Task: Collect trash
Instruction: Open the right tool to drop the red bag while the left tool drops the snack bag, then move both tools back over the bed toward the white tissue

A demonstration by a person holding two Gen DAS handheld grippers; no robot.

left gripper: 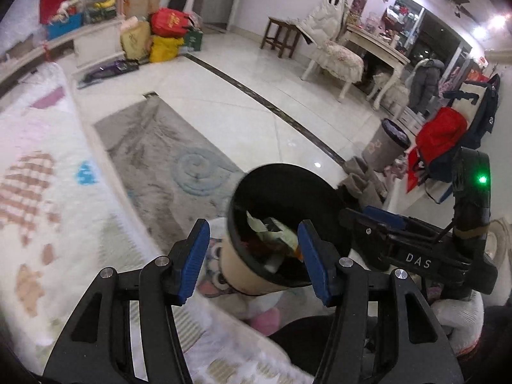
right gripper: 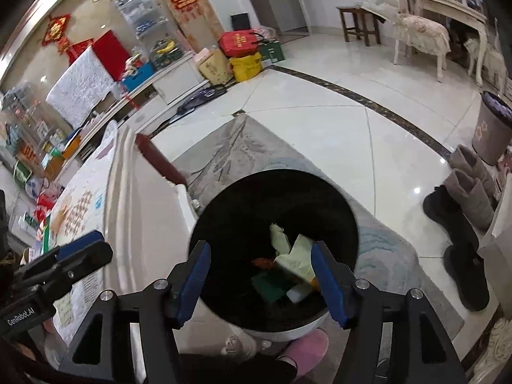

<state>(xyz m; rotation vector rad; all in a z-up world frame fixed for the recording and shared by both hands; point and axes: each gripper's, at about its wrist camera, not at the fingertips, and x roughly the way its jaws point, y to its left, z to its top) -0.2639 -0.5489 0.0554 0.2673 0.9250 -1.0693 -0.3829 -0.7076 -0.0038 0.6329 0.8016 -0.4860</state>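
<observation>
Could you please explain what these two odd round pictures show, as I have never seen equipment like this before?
There is no robot here: a person holds a hand-held gripper in each hand, each with a wide-angle camera looking along its blue-padded fingers. One picture looks past the left gripper, the other past the right gripper. Both hover with open jaws, holding nothing, above a black-lined trash bin on a grey rug. Crumpled paper and other scraps already lie inside. A second bin stands farther off, near some boots.

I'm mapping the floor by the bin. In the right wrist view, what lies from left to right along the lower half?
Left gripper → white quilted bedding → black-lined trash bin holding trash → grey patterned rug → black boots.
</observation>
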